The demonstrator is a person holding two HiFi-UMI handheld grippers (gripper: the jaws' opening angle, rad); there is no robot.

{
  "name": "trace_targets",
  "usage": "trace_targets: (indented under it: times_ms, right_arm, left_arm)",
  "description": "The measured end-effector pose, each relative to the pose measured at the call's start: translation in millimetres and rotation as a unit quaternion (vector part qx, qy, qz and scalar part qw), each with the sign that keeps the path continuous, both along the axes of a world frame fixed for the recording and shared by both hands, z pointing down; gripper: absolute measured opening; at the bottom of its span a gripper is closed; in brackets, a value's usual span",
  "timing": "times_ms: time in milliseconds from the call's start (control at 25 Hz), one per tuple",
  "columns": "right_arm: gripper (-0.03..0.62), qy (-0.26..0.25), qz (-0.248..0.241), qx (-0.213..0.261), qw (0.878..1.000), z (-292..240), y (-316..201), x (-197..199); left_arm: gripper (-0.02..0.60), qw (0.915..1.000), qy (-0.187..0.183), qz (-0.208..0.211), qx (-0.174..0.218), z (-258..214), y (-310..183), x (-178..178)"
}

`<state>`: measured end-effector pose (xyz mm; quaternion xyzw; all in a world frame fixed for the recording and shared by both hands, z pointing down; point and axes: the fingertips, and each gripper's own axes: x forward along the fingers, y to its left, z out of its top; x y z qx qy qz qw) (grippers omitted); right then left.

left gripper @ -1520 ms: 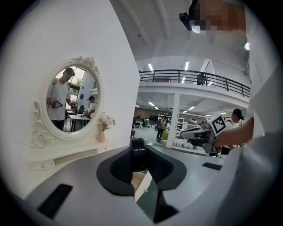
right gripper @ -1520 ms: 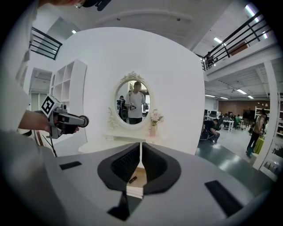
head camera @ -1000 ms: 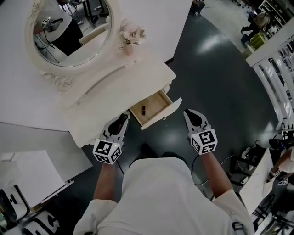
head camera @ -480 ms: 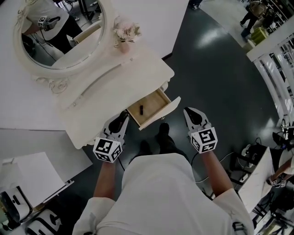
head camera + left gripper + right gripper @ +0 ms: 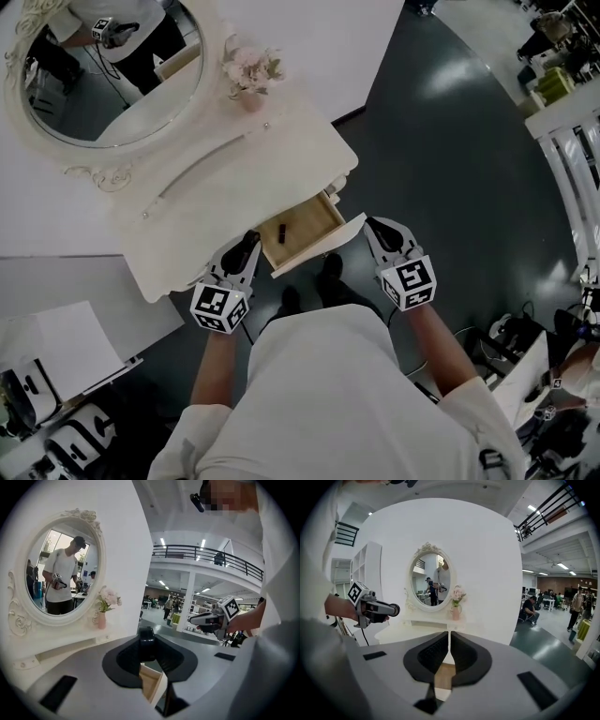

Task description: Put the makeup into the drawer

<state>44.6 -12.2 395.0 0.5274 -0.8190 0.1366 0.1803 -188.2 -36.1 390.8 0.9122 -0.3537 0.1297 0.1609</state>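
The white vanity (image 5: 234, 178) has its small wooden drawer (image 5: 302, 230) pulled out. A small dark makeup stick (image 5: 281, 228) lies inside it. My left gripper (image 5: 247, 247) hovers just left of the drawer, shut on a black cylindrical makeup item (image 5: 146, 641) that stands at its tip. My right gripper (image 5: 377, 231) sits close beside the right end of the drawer front, jaws together with nothing between them. Through the right gripper (image 5: 449, 637) I see the drawer's wood (image 5: 443, 677) below. The left gripper (image 5: 377, 609) shows at that view's left.
An oval mirror (image 5: 103, 70) and a pink flower vase (image 5: 249, 77) stand on the vanity top. Dark floor (image 5: 441, 159) spreads to the right. White furniture (image 5: 66, 352) lies at the lower left, white shelving (image 5: 572, 141) at the far right, with people walking beyond.
Both grippers have moved forward toward the open drawer. The right gripper has come in from the right to the drawer front. The left still holds the black item.
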Motion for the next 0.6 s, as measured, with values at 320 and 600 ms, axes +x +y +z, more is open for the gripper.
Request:
trace_targets:
  times_ms: [320,600]
  right_arm:
    - [0.034,-0.018,-0.055,-0.026,0.998,31,-35,19]
    - [0.034,-0.029,-0.081,-0.058,0.995,55,-46,47]
  left_arm:
    - [0.074,0.9989,-0.03,-0.011,-0.035,33,-19,44]
    - [0.074,0.9964,-0.05,-0.009,-0.068,53,-26,85]
